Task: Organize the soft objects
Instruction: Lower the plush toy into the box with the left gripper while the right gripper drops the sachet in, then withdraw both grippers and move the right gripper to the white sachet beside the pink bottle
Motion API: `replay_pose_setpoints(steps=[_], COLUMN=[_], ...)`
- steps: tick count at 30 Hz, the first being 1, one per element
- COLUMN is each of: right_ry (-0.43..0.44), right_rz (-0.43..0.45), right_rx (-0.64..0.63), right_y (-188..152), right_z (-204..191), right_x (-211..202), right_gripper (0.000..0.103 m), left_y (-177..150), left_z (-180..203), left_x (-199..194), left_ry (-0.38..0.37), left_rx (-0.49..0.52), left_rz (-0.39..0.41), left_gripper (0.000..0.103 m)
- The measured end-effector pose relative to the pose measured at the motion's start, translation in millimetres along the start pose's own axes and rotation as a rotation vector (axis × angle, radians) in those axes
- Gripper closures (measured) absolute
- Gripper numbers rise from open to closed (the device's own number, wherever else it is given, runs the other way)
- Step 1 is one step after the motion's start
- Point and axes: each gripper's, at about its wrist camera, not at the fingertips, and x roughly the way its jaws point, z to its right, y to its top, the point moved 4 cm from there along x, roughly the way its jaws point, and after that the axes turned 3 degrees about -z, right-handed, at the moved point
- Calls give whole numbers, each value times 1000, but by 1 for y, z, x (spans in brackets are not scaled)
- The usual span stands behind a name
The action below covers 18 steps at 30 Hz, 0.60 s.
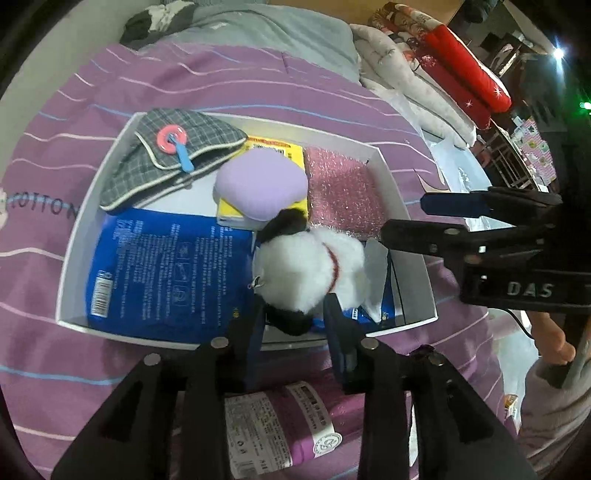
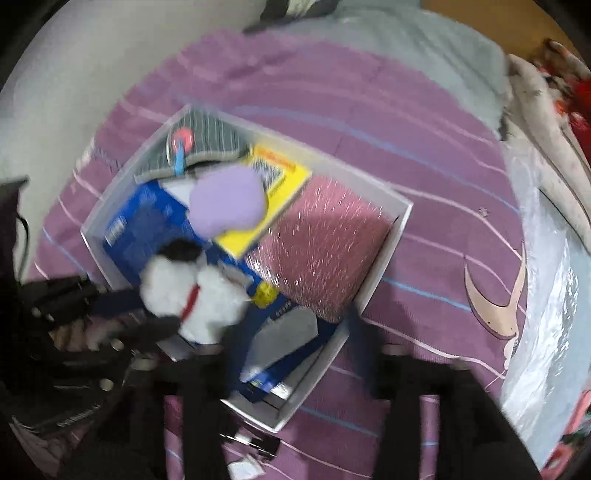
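Observation:
A white box [image 1: 417,258] on the purple striped bedspread holds soft things: a grey checked pouch [image 1: 166,158], a lilac cushion [image 1: 260,184], a blue pack [image 1: 166,273], a pink bubble-wrap bag [image 1: 343,192] and a white plush dog [image 1: 310,269] with black ears and red collar. My left gripper [image 1: 295,317] is shut on the plush dog's black ear, holding it over the box. My right gripper [image 1: 402,218] is open and empty at the box's right rim. In the blurred right wrist view the plush dog [image 2: 195,295], box [image 2: 391,236] and right gripper [image 2: 295,343] show.
A purple labelled pack [image 1: 280,424] lies on the bedspread under my left gripper. A grey pillow [image 1: 280,29] lies at the head of the bed. White and red bedding [image 1: 443,74] is piled at the right, with clear plastic [image 2: 546,295] beside it.

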Motion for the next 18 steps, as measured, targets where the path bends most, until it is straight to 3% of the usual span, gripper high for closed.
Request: replay_pose_setpoints(steps=[8,18], right_ry=[28,82], right_rz=[38,96], right_rx=[104,405], right_y=[-22,-82], right_z=[-11,-27], right_x=[-28,-60], right_gripper=[41,41], left_y=[-4,-41], left_z=[9,11], left_x=[-30,-75], left_ry=[38,68], left_rx=[3,-36], left_rz=[33,78], left_gripper=[62,62])
